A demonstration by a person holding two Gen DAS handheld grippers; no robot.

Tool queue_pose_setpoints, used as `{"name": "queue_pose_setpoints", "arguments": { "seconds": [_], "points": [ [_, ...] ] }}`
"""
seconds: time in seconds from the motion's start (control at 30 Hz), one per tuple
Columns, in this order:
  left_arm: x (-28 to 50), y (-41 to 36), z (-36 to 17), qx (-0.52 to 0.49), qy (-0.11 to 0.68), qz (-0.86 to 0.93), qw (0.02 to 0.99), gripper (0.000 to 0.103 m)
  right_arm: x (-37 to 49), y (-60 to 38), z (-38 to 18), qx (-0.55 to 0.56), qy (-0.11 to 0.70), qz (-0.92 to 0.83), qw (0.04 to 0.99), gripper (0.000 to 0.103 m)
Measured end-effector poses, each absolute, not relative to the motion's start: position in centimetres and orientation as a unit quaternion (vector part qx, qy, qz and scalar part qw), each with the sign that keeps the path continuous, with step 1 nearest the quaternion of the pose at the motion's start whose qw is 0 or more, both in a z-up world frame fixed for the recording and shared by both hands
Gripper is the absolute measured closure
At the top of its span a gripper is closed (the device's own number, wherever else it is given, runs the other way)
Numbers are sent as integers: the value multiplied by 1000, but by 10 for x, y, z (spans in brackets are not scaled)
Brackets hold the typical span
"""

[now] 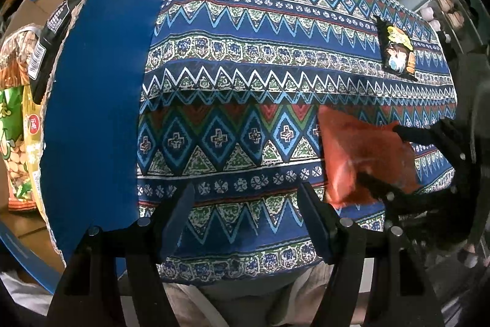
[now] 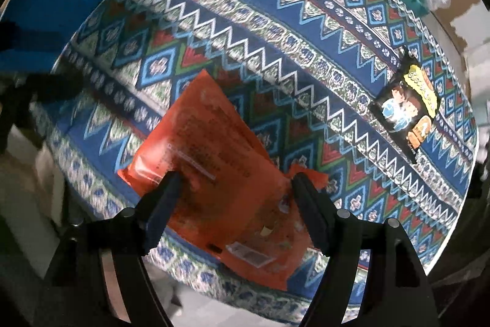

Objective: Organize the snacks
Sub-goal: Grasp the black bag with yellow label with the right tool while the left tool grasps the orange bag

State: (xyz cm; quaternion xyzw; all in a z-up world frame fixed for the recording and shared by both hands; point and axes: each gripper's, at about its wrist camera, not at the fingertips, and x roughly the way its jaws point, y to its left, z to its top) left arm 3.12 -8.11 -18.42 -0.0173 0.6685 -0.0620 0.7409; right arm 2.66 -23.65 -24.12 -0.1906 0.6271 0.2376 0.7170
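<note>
**Two packets left on the cloth, the orange one under the right tongs**

Two snack packets lie on the patterned tablecloth (image 1: 245, 75) in the left wrist view: an orange packet (image 1: 361, 155) near the right part of the near edge, and a black packet (image 1: 398, 51) toward the far right corner. The left gripper (image 1: 245, 222) hangs over bare cloth with its jaws apart and nothing between them. At the table's left edge stands a cardboard box, its blue flap (image 1: 101, 112) upright, with a peanut bag (image 1: 18, 137) and other packets inside. The right gripper (image 1: 407, 161) shows as a dark shape over the orange packet.

In the right wrist view the right gripper (image 2: 235, 204) points down at the orange packet (image 2: 211, 161), fingers straddling it on either side. The pads do not visibly press on it, so I judge it released, not yet gripped. The black packet (image 2: 407, 109) lies well apart, toward the far right.

The step in hand appears to be the pickup of the orange packet. Next comes closing on it, lifting, and carrying it left to the box. The upright flap stands between table and box, so the packet must clear it.
</note>
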Motion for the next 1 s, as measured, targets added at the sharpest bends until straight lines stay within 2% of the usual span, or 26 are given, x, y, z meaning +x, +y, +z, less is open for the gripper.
{"name": "queue_pose_setpoints", "arguments": {
  "seconds": [0.37,0.63,0.77,0.83,1.0],
  "points": [
    [41,-85,-185,-23,663,-49,747,32,91,-255,-253,-20,630,154,761,28],
    [65,-96,-192,-50,661,-42,748,32,183,-267,-239,16,616,126,778,28],
    [75,-99,-195,-85,662,-39,744,31,218,-291,-211,45,595,118,794,28],
    [79,-101,-198,-111,665,-36,737,27,227,-307,-201,55,585,105,802,28],
    [84,-109,-209,-169,676,-28,717,27,241,-362,-198,88,580,49,809,28]
  ]
}}
